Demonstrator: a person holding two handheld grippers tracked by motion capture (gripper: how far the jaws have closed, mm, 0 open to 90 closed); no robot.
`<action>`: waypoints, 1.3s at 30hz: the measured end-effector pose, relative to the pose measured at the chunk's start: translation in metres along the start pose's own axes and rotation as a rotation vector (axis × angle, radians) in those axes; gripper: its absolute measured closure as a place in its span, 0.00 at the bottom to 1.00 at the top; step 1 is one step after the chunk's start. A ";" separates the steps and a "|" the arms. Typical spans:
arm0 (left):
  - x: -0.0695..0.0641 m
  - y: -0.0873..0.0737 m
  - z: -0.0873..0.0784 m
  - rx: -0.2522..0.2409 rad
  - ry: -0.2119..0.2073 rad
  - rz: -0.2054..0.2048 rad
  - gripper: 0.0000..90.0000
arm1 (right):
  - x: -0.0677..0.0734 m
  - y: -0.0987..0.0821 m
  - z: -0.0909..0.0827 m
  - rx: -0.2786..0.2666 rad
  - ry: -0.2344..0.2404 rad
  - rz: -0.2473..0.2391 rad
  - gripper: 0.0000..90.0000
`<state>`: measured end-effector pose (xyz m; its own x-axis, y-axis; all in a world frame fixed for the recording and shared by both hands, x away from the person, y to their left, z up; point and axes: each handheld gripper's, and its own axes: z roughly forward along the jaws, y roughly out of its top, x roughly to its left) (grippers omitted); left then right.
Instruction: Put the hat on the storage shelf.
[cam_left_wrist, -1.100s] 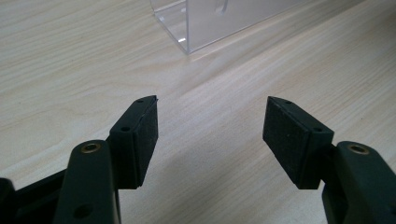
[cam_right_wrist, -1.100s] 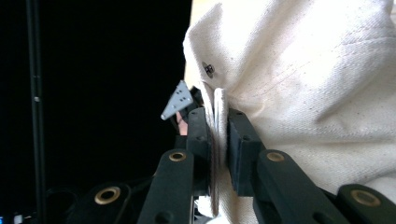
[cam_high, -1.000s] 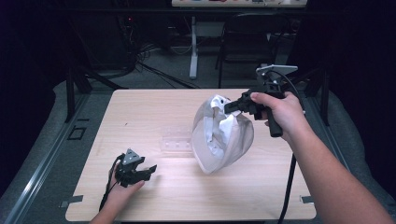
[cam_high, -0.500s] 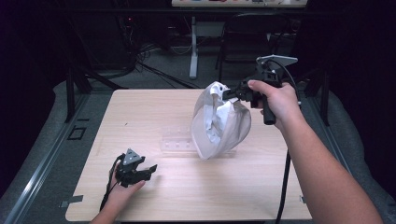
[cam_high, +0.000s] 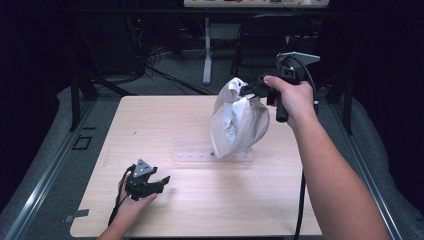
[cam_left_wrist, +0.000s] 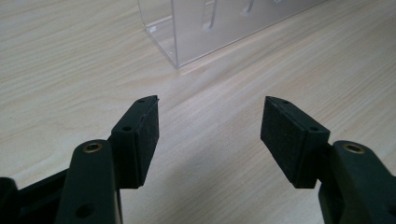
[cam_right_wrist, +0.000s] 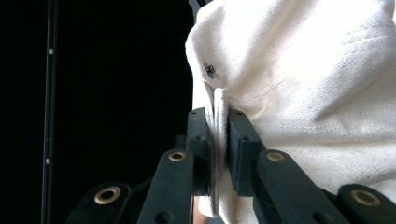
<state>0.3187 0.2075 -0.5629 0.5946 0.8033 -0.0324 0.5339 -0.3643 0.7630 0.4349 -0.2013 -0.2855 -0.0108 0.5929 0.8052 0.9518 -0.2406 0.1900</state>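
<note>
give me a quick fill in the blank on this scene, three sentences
1. The right gripper is shut on an edge of the white ____ bag.
2. The left gripper rests low over the wooden table with its jaws ____.
3. The clear acrylic rack lies on the table below the ____.

Missing words: cloth; open; bag

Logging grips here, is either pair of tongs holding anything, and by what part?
The right tongs pinch the white cloth bag by its top edge; the left tongs hold nothing.
</note>
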 end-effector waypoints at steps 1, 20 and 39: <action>0.000 0.000 0.000 0.000 0.000 0.000 0.42 | 0.000 0.001 0.001 -0.002 -0.002 0.002 0.90; -0.038 0.022 0.006 -0.056 -0.071 0.075 0.44 | -0.006 0.008 0.021 -0.060 -0.058 0.039 0.90; -0.089 0.086 0.040 -0.138 -0.084 0.118 0.49 | -0.011 0.005 0.029 -0.055 -0.034 0.033 0.90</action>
<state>0.3364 0.0857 -0.5202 0.6993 0.7148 0.0127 0.3734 -0.3804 0.8461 0.4483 -0.1869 -0.3094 0.0313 0.6099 0.7919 0.9333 -0.3014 0.1952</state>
